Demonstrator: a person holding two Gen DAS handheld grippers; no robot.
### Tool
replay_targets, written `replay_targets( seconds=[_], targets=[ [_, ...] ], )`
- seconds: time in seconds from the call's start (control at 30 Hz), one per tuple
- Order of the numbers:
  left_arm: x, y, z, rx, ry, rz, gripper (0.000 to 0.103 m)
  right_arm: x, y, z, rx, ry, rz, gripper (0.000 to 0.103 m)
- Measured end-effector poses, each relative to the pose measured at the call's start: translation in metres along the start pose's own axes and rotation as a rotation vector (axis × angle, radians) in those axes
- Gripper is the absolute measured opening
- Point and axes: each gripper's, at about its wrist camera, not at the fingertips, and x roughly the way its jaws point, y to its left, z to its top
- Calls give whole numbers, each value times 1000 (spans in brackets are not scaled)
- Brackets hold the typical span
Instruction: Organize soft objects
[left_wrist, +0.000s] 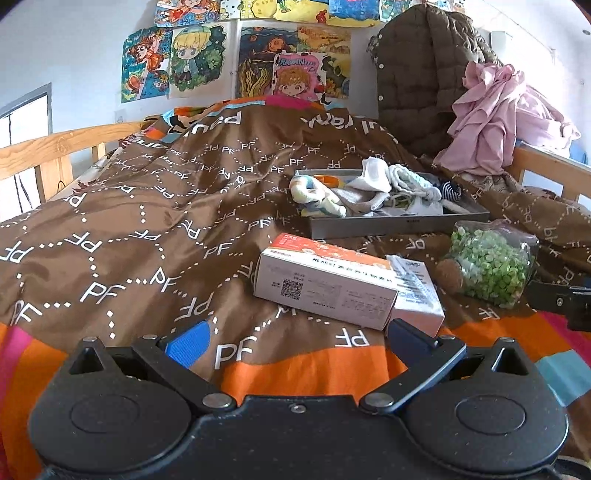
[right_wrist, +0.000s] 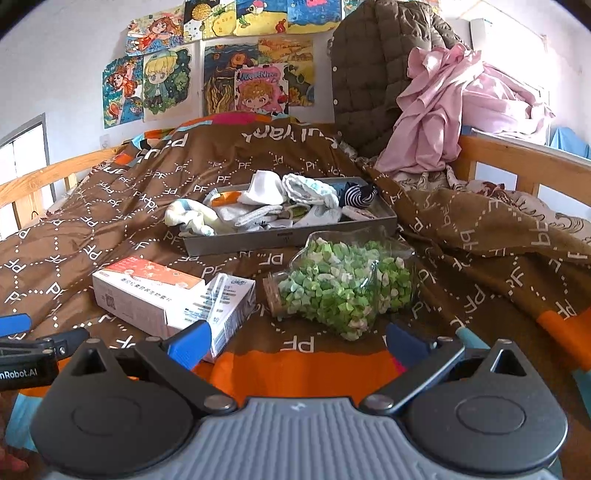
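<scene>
Left gripper (left_wrist: 295, 341): jaws wide, empty, low over the orange band of the bedspread (left_wrist: 147, 206). Just ahead and slightly right: two cardboard boxes (left_wrist: 343, 288), stacked askew, nearest corner almost between the blue fingertips (left_wrist: 188, 343). Not soft, not the target.

Right gripper (right_wrist: 299, 341): also spread wide, nothing held. Directly ahead: corked glass bottle (right_wrist: 343, 288) of green paper stars, on its side, cork toward the left. Boxes off the left finger. Again hard goods.

Soft items further out, past both obstacles: grey tray (right_wrist: 295, 236) piled with socks (right_wrist: 264, 192) and small cloths, long axis running left-right across both views. Striped navy sock (right_wrist: 356, 195) at the tray's right end. One pale plush-like bundle (right_wrist: 192, 219) draped over the tray's left rim, half out, hanging toward the bedspread.

Key relation, as judged: bundle lies ahead-left of the right gripper, ahead-right of the left one, and neither is clearly nearer. Left gripper has to clear the boxes; right gripper's straight path blocked by the bottle, so an approach over or left of the cork needed.

Bundle's long axis roughly parallel to the tray's short side, so a pinch across it from the front looks workable.

Beyond: quilted brown coat (right_wrist: 373, 74) and pink garment (right_wrist: 439, 110) heaped at the headboard corner, well apart from both grippers.
</scene>
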Motion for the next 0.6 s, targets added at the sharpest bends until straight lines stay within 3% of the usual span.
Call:
replay_targets(
  seconds=[0.6],
  targets=[
    [3,-6,-1,22,52,28,102,5,0,-4,7,28,-6,103]
  ],
)
